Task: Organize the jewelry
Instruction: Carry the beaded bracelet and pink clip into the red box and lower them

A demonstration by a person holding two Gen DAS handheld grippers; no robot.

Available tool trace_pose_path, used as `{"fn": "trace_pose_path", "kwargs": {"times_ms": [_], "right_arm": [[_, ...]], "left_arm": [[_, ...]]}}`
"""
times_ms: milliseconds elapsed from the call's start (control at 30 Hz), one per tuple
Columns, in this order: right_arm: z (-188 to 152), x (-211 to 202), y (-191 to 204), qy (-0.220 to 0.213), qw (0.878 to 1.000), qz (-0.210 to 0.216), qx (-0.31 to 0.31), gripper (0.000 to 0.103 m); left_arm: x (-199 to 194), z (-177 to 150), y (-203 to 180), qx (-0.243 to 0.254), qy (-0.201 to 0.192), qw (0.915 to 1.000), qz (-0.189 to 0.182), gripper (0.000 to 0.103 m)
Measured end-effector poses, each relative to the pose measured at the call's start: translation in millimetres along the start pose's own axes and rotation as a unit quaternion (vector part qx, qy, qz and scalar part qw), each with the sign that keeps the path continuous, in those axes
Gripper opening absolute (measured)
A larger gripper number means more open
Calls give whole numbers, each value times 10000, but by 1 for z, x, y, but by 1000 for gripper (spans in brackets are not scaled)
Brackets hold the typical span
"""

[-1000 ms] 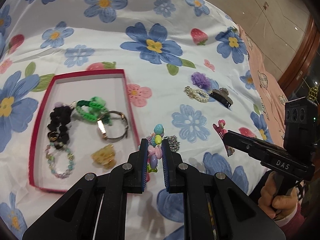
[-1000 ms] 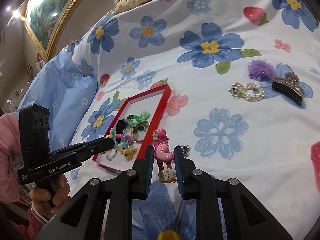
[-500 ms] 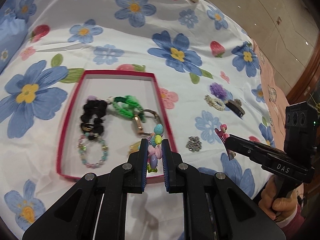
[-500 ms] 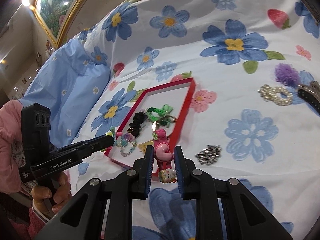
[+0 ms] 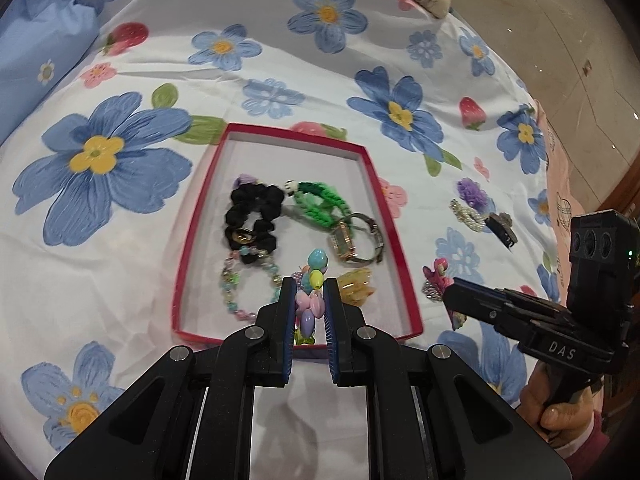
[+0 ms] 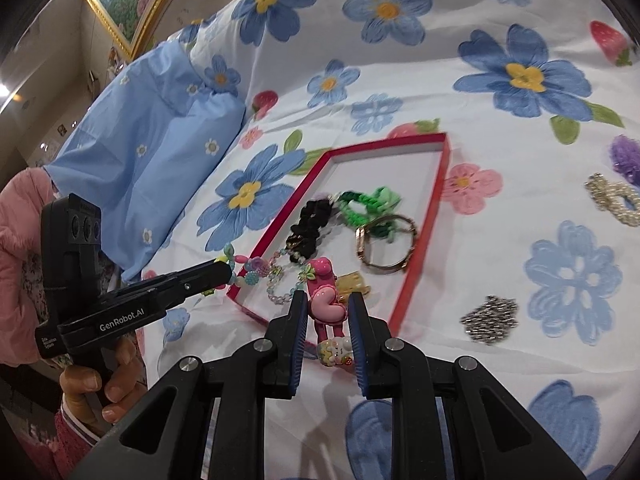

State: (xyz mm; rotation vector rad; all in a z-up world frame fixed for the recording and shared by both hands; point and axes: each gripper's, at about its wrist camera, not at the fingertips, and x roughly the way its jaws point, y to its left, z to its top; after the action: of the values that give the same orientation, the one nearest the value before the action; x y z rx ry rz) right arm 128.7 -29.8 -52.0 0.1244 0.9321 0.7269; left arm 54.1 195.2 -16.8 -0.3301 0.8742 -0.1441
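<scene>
While the left hand-held gripper (image 5: 311, 300) is clenching a pastel bead bracelet (image 5: 314, 276) above the red box (image 5: 400, 256), the right hand-held gripper (image 6: 327, 312) is gripping a pink hair clip (image 6: 326, 300) just ahead; both risk snagging or colliding on release.

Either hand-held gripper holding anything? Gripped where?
Left hand-held gripper: pastel bead bracelet, pinched mid-strand. Right hand-held gripper: pink hair clip, gripped mid-body.
</scene>
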Motion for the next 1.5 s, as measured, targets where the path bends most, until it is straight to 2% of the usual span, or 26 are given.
{"fn": "trace_pose_path", "kwargs": {"times_ms": [467,1033,1500], "right_arm": [[-9,59,8,633,9978,-30,-194,21],[-8,86,5,974,9941,-244,-418,20],[-5,92,7,1107,9924,-220,-491,22]], "left_arm": [[29,-7,24,-232,296,9993,-65,12],[68,-15,37,-281,748,9968,85,12],[70,-14,31,-131,805,9964,235,12]]}}
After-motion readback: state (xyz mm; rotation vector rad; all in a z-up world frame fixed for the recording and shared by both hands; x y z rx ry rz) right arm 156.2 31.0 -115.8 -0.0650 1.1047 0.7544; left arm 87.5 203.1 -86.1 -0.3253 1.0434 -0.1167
